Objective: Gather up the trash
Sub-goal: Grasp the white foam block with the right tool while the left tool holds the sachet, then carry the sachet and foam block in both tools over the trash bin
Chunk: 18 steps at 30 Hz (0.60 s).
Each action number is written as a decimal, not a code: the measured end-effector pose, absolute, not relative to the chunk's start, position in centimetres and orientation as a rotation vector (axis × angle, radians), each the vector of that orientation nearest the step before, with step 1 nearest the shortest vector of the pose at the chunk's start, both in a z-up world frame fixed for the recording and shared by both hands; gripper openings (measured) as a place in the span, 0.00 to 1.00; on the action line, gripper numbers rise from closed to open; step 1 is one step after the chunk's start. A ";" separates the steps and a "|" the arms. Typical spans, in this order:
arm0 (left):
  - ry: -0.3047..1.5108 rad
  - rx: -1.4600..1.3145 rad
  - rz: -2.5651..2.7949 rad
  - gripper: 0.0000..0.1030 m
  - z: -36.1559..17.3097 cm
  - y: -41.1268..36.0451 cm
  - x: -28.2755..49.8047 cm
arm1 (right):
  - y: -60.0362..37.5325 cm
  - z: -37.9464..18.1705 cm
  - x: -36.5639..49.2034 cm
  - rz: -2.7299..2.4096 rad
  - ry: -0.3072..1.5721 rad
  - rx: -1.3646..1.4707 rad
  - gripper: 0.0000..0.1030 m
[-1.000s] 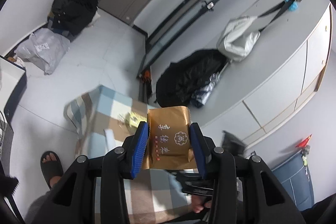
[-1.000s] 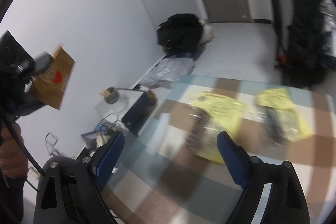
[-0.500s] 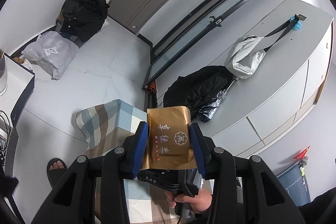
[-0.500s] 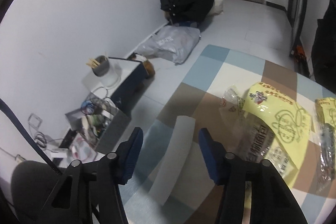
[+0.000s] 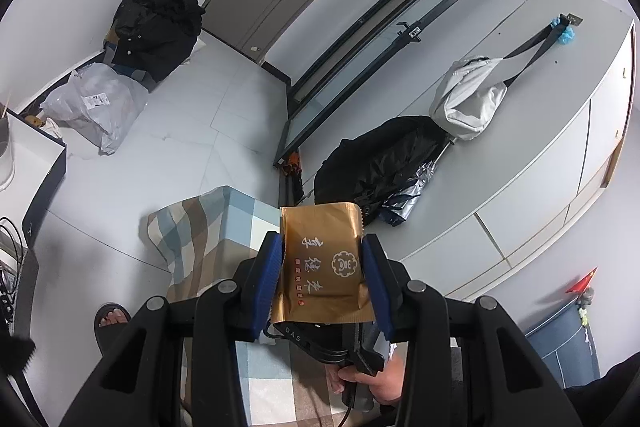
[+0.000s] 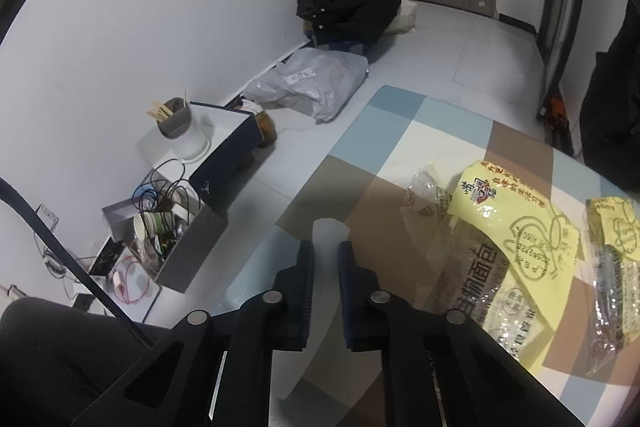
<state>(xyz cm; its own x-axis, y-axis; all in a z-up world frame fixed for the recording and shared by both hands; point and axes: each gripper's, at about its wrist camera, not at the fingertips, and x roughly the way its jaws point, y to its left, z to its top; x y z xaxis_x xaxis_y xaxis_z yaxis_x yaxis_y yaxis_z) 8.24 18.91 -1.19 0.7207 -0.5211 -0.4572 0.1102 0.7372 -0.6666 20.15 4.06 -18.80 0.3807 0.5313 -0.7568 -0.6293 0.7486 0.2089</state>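
My left gripper (image 5: 322, 259) is shut on a gold snack wrapper (image 5: 322, 263) with white characters and holds it up in the air above the checked table (image 5: 224, 223). My right gripper (image 6: 325, 259) has closed on a white paper strip (image 6: 328, 231) that lies on the checked tablecloth (image 6: 404, 131). A clear and yellow bread bag (image 6: 496, 239) lies just right of it. A second yellow bag (image 6: 612, 259) lies at the far right.
On the floor to the left stand a box of trash with paper cups (image 6: 168, 239), a dark blue box (image 6: 224, 155) with a cup of sticks (image 6: 176, 127), a grey plastic bag (image 6: 312, 83) and a black coat (image 6: 348, 3). A foot in a sandal (image 5: 112, 323) stands beside the table.
My right gripper has dropped toward the table and its jaws have narrowed around the white strip. My left gripper has kept the gold wrapper and risen higher.
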 end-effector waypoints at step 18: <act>0.691 -0.560 -0.424 0.35 1.8 13.7 7.8 | -4.3 -13.8 15.5 0.787 0.752 0.053 0.07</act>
